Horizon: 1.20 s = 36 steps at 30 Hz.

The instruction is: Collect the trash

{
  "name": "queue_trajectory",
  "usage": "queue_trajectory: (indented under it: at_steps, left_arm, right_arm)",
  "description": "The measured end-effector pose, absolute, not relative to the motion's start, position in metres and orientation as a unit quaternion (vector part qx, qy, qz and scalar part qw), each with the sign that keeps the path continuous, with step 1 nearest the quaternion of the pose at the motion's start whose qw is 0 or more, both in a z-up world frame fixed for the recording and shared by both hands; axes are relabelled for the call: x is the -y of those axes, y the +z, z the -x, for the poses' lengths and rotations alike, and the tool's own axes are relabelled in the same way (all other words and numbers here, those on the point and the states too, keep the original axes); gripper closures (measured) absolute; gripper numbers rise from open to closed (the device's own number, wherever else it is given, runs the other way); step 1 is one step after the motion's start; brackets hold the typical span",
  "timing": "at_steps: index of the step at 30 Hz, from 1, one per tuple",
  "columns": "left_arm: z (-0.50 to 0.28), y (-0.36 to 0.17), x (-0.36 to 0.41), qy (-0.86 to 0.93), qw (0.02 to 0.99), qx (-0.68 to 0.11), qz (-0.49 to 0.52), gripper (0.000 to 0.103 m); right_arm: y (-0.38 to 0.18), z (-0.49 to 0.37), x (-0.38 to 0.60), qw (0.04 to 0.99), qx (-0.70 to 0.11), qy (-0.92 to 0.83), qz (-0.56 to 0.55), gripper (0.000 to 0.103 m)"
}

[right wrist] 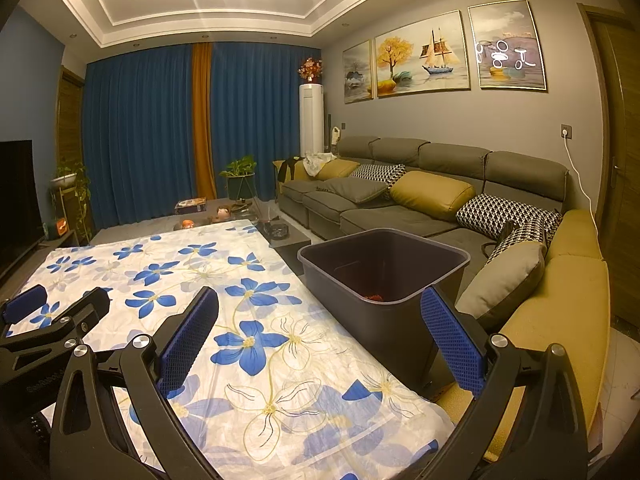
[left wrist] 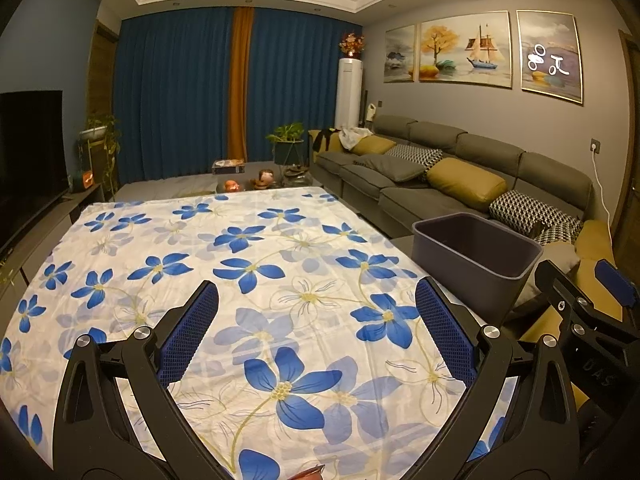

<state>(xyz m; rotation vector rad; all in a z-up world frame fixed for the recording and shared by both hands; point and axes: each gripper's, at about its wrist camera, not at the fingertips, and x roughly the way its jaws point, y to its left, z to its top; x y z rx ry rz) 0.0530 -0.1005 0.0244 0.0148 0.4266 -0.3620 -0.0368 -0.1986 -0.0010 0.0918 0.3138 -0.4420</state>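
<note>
Hovering wide open and empty over the worktop (left wrist: 240, 240), both grippers (right gripper (right wrist: 320, 344) nearer) face the bin (right wrist: 384, 264) at right.

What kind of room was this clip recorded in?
A home living room, most likely. A long grey sectional sofa with cushions runs along the wall under framed paintings, blue curtains cover the far side, and a dark bin stands beside a table with a floral cloth.
</note>
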Motion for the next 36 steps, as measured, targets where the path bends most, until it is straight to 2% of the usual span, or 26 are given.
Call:
queue_trajectory:
  at_steps: [36]
  left_arm:
    - [-0.0521,0.0256,0.1009,-0.180,0.961,-0.210,-0.008,0.006]
  right_arm:
    - [0.0004,0.0391,0.1976,0.962,-0.155,-0.219,-0.046,0.005]
